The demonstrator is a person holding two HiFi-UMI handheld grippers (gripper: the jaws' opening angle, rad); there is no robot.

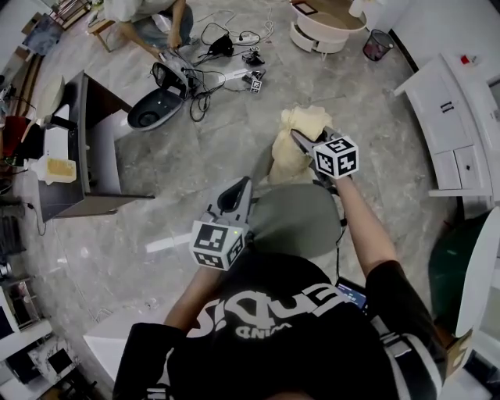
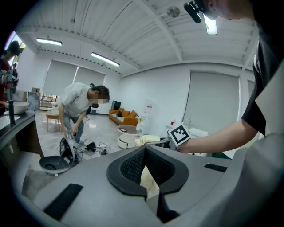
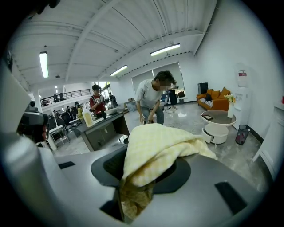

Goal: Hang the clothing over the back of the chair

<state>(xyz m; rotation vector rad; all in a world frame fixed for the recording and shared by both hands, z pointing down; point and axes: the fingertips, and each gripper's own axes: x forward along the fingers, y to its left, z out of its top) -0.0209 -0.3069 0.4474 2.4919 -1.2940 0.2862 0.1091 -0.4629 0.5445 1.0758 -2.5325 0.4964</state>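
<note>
A pale yellow checked garment (image 1: 291, 152) hangs in a bunch beyond the far edge of the grey-green chair seat (image 1: 301, 226). The cloth hides the chair's back. My right gripper (image 1: 297, 137) is shut on the garment's top. In the right gripper view the cloth (image 3: 155, 150) lies over the jaws and is pinched between them. My left gripper (image 1: 245, 184) hovers over the seat's left side, apart from the garment, with its fingertips together and nothing held. In the left gripper view, yellow cloth (image 2: 149, 182) shows through the hollow between the pads of the left gripper (image 2: 145, 147).
A person (image 1: 148, 19) crouches at the back over a dark dish-shaped device (image 1: 152, 109) and tangled cables (image 1: 226, 74) on the marble floor. A dark desk (image 1: 78, 164) stands at the left and white cabinets (image 1: 453, 117) at the right. A round white table (image 1: 324, 27) and a bin (image 1: 377, 44) stand behind.
</note>
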